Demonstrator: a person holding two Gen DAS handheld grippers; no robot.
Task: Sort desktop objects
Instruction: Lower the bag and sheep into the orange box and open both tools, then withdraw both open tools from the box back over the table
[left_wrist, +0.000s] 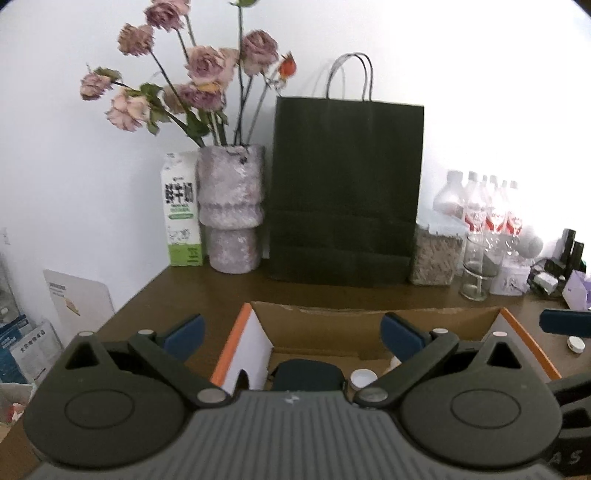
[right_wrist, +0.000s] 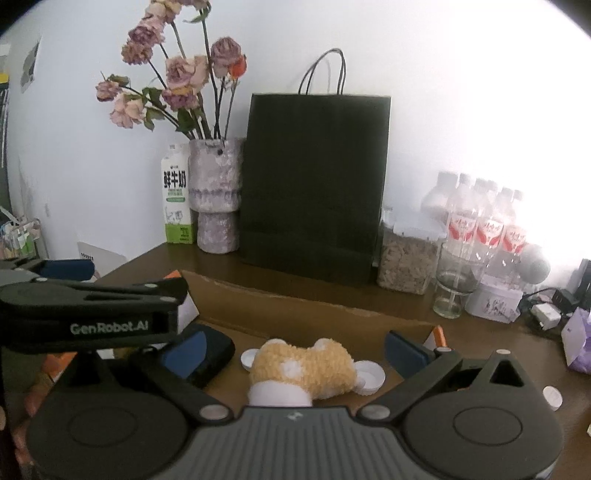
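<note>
Cardboard box (right_wrist: 295, 314) sits open on the brown desk (right_wrist: 498, 369), near its front edge, and my two sets of jaws hang over it. My left jaws (left_wrist: 291, 330) are released wide, nothing between them; below them lies a dark pouch (left_wrist: 306, 374). My right jaws (right_wrist: 295, 345) are released too, over a fuzzy yellow plush (right_wrist: 306, 365) flanked by white caps (right_wrist: 369, 376). Along the desk's back edge stand a milk carton (right_wrist: 177, 199), vase (right_wrist: 216, 192) and black bag (right_wrist: 314, 184).
</note>
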